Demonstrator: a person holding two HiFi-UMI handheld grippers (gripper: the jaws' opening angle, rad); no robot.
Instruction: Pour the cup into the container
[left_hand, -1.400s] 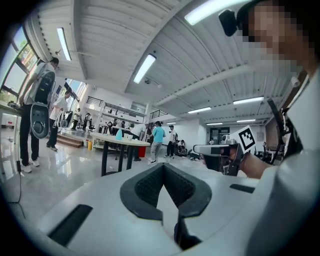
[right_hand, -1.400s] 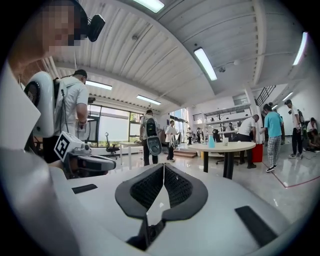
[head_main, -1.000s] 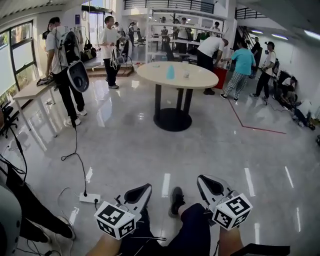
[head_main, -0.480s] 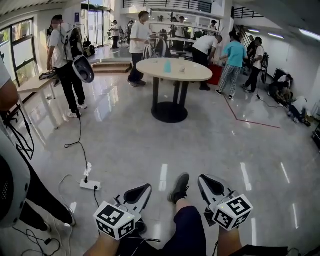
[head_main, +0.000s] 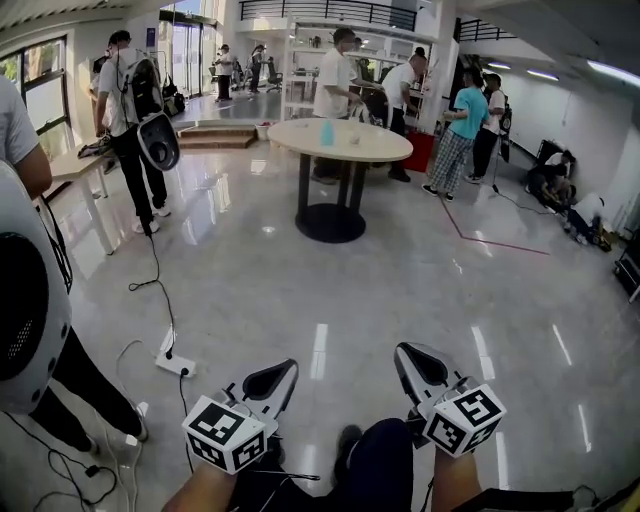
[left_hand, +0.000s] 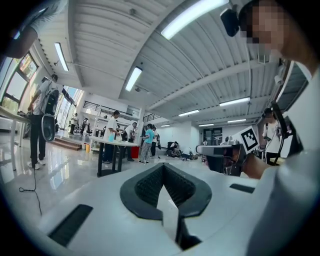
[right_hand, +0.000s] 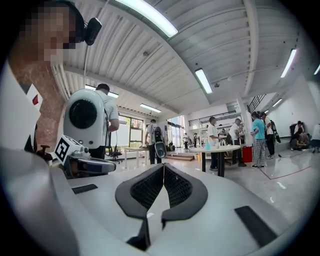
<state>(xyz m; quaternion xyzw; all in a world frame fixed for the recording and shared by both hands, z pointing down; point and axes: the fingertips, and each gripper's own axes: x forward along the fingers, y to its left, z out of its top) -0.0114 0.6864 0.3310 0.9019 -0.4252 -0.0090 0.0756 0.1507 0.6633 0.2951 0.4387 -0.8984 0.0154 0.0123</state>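
Far ahead stands a round table (head_main: 340, 142) on a black pedestal. On it are a light blue cup (head_main: 327, 132) and a small white container (head_main: 353, 138), both too distant for detail. My left gripper (head_main: 275, 378) and right gripper (head_main: 420, 365) are held low over the floor, level and pointing toward the table, several steps short of it. Both are shut with nothing between the jaws. The left gripper view shows the table (left_hand: 117, 144) at left, and the right gripper view shows the table (right_hand: 222, 148) with the blue cup (right_hand: 208, 145).
A white power strip (head_main: 177, 365) and its cable lie on the glossy floor at left. A person with a white backpack unit (head_main: 30, 300) stands close at my left; another person (head_main: 135, 110) stands farther back. Several people stand behind the table. A red floor line (head_main: 490, 243) runs at right.
My leg has stepped and both grippers have travelled across the floor, staying shut. A person in a white shirt walked from the left to behind the table. The person at my left looms closer.
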